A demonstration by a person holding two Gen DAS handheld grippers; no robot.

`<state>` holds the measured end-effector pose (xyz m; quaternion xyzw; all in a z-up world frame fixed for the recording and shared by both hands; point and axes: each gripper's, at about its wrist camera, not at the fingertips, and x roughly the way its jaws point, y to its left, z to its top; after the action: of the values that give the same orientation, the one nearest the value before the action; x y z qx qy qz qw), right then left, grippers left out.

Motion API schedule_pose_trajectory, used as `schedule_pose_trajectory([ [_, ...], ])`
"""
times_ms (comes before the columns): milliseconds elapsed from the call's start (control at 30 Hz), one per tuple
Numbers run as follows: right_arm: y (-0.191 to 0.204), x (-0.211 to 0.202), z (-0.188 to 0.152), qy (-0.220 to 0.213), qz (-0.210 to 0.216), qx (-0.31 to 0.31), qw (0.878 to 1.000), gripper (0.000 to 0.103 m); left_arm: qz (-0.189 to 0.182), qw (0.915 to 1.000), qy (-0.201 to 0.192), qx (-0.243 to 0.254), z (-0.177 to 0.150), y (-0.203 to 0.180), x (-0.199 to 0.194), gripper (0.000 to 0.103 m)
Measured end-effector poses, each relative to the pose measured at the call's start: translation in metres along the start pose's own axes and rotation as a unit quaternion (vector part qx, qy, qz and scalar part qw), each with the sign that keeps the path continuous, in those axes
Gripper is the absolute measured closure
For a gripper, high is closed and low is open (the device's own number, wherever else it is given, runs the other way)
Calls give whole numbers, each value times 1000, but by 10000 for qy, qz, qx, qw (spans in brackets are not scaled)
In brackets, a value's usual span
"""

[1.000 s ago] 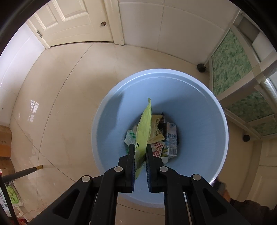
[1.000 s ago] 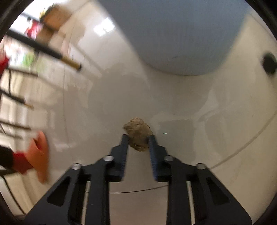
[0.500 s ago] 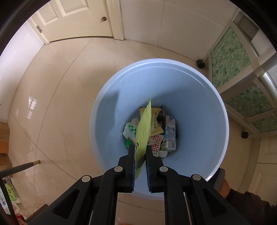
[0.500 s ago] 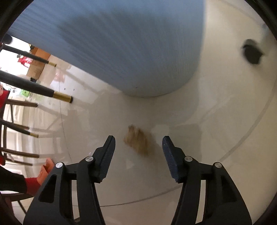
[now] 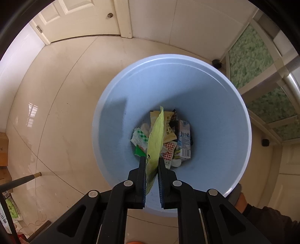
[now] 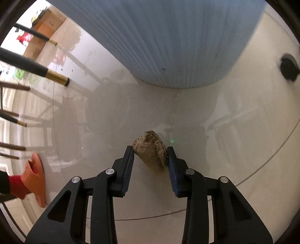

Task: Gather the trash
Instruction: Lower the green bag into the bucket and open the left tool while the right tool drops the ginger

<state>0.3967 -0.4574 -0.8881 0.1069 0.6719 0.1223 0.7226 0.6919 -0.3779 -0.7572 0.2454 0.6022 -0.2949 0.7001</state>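
My left gripper (image 5: pixel 151 161) is shut on a yellow-green wrapper (image 5: pixel 156 138) and holds it over the open mouth of the light blue bin (image 5: pixel 215 90). Several wrappers and a small carton (image 5: pixel 184 139) lie at the bin's bottom. In the right wrist view my right gripper (image 6: pixel 150 153) is shut on a crumpled brown paper wad (image 6: pixel 151 151), just above the pale floor. The bin's ribbed blue wall (image 6: pixel 168 43) rises just ahead of it.
Chair legs with brass tips (image 6: pixel 56 77) stand left of the right gripper. A person's foot in an orange slipper (image 6: pixel 36 179) is at lower left. A black doorstop (image 6: pixel 288 66) sits at right. A cream door (image 5: pixel 78 16) and green glass panels (image 5: pixel 249 56) lie beyond the bin.
My right gripper was open over the wad half a second ago and has closed on it again. My left gripper has moved slightly further over the bin, still holding the wrapper.
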Motion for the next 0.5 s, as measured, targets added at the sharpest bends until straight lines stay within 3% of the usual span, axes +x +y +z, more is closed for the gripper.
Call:
schedule_pose_trajectory([
  [100,-28,-37,-8,-322,-100,615,9975,70,46,10000,-4,27,0,-1,2,95],
  [233,-54,-111,-16,-1115,-291,1358,9840,70,168,9997,-36,146,0,-8,4,95],
  [333,-64,-173,-15,-1643,-736,1343,9745,70,176,9996,-34,205,-1,-14,6,95],
  [500,-50,-246,-2,-2256,-1046,1050,9629,70,228,9991,-102,336,-3,-24,4,94],
])
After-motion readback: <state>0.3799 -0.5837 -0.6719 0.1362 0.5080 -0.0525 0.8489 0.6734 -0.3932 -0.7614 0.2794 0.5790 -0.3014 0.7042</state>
